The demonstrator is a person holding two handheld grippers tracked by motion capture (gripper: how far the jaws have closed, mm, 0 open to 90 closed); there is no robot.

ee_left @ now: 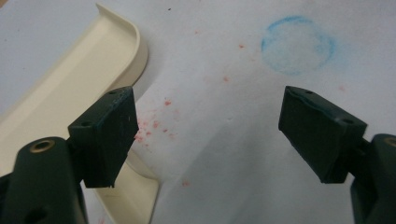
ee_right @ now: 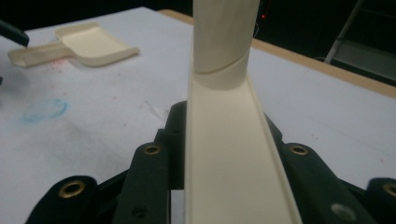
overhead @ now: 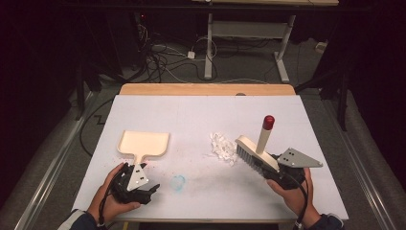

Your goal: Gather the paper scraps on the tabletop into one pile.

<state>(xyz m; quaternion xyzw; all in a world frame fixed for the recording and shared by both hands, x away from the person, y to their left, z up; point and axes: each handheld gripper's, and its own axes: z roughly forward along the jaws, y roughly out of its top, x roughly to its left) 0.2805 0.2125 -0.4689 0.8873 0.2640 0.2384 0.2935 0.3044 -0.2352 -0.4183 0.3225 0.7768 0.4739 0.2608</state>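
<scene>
1. A cream dustpan (overhead: 143,143) is seen lying flat on the white table (overhead: 201,110), left of centre, with its handle pointed toward the near edge.
2. The left gripper (overhead: 139,168) is held just at the end of that handle; in the left gripper view its jaws are spread wide, nothing is gripped, and the dustpan (ee_left: 70,93) is seen beside the left jaw, with the handle passing under it.
3. A cream hand brush (overhead: 256,153) is clamped by the right gripper (overhead: 280,170), right of centre; its bristles are set down on the table and its red-tipped handle is tilted upward.
4. In the right gripper view the brush back (ee_right: 229,154) is seen held between closed jaws.
5. A small heap of white paper scraps (overhead: 221,145) is found just left of the bristles, between brush and dustpan.
6. A faint blue ring (overhead: 178,182) is marked on the table near the front edge, and red specks (ee_left: 149,126) are scattered beside the dustpan handle.
7. Bare table surface is left between heap and dustpan, and broad open room is left toward the far edge and both far corners.
</scene>
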